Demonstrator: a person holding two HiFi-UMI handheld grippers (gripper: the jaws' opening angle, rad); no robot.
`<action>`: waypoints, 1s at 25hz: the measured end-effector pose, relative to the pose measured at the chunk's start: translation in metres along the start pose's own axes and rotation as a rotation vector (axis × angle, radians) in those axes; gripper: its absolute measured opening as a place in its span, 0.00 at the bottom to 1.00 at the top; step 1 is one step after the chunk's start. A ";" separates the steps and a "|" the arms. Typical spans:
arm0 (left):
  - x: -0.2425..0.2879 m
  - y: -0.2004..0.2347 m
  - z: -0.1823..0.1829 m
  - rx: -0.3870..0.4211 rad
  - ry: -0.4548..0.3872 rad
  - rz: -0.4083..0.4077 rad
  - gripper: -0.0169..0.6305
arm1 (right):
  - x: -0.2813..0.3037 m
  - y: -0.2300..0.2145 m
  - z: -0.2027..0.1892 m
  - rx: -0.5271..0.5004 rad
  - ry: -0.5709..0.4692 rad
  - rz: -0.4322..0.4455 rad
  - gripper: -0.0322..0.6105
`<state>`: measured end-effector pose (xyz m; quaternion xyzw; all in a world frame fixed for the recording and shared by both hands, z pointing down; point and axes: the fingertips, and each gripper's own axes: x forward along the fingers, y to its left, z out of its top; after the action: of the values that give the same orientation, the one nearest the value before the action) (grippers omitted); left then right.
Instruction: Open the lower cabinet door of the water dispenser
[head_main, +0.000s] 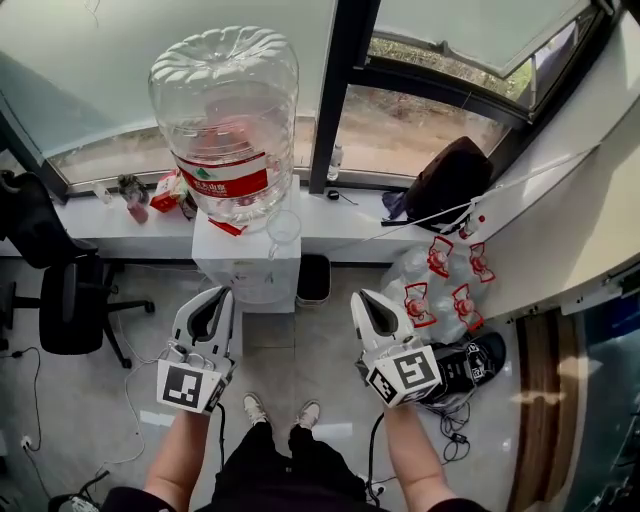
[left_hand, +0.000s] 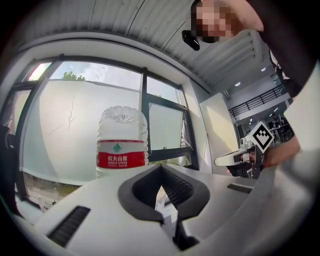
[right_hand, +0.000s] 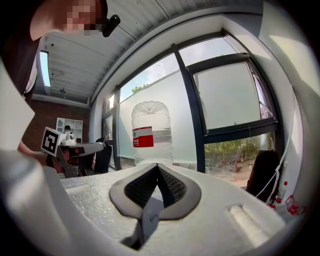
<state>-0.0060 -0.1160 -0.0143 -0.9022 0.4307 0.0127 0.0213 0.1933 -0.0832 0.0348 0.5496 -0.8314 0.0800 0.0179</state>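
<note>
Ahead of me, open floor (head_main: 300, 345) runs up to the water dispenser (head_main: 248, 268). My left gripper (head_main: 214, 300) has its jaws together and empty, and my right gripper (head_main: 368, 303) is the same. A chair (head_main: 70, 300) crowds the left, spare bottles (head_main: 440, 280) and shoes (head_main: 470, 365) the right. A bin (head_main: 313, 278) sits just beside the dispenser. The big bottle (head_main: 225, 120) overhangs it. The lower cabinet door is on its front, too steeply foreshortened to make out.

We hold both grippers before the white box-shaped water dispenser (head_main: 250, 262), the left gripper (head_main: 218, 296) near its left edge, the right gripper (head_main: 368, 300) off to its right. A large clear plastic bottle with a red label (head_main: 226, 120) sits on top of it. A black office chair (head_main: 75, 300) stands to its left and clear jugs with red handles (head_main: 440, 280) to its right.
</note>
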 end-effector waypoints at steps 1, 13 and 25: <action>-0.003 0.001 0.008 0.008 -0.006 0.003 0.04 | -0.001 0.001 0.005 -0.006 -0.005 0.001 0.06; -0.055 0.020 0.067 0.052 -0.085 0.066 0.04 | -0.034 0.024 0.060 -0.052 -0.084 0.015 0.06; -0.101 0.026 0.103 0.041 -0.154 0.123 0.04 | -0.081 0.046 0.104 -0.116 -0.170 0.012 0.06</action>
<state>-0.0898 -0.0486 -0.1135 -0.8698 0.4824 0.0745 0.0719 0.1887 -0.0077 -0.0821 0.5473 -0.8365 -0.0153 -0.0213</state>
